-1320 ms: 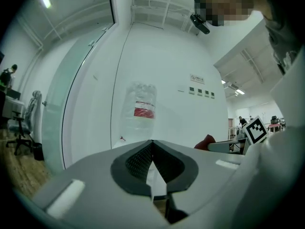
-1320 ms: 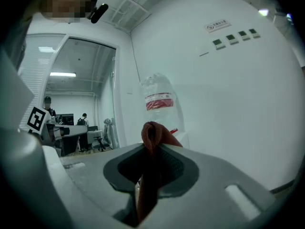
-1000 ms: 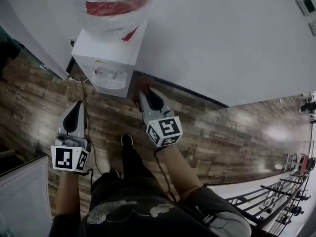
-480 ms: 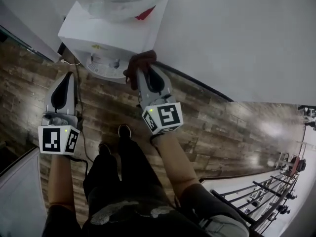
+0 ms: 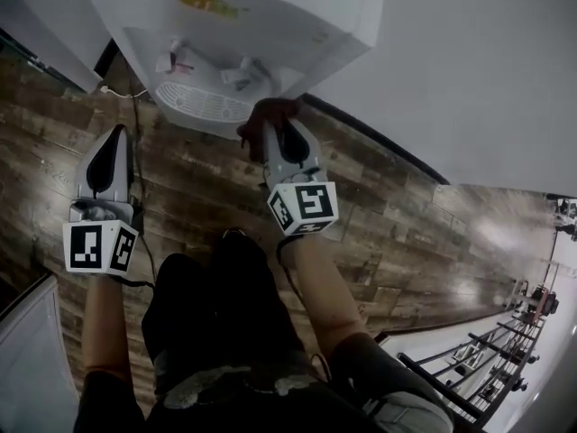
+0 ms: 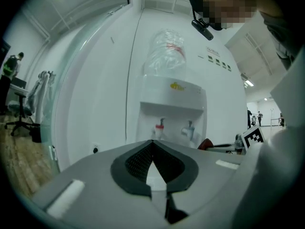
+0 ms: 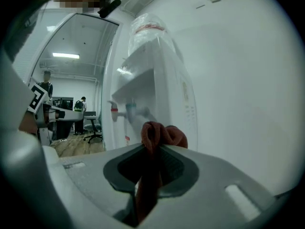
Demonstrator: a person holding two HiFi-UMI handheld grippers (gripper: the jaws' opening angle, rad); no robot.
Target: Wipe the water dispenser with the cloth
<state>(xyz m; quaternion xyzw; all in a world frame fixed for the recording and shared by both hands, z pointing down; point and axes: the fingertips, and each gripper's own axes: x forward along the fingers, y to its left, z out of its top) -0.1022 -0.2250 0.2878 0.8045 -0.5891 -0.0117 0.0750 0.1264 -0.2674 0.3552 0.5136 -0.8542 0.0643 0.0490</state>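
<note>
Closer now to the water dispenser (image 5: 297,16), right hand-held gripper (image 5: 273,132) pinching red cloth (image 5: 259,115) just beside the drip tray (image 5: 203,105), left hand-held gripper (image 5: 114,137) pressed together, empty.

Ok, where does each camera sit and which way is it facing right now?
Head view: on the person's head, looking steeply down at the water dispenser and wooden floor; arms, legs, left gripper and right gripper show.
Left gripper view: rides the left gripper, facing the dispenser's front; its shut, empty jaws show.
Right gripper view: rides the right gripper, facing the dispenser obliquely, close; its jaws grip the red cloth.
Shared: all three see the dispenser; head and right gripper views both show the cloth.
</note>
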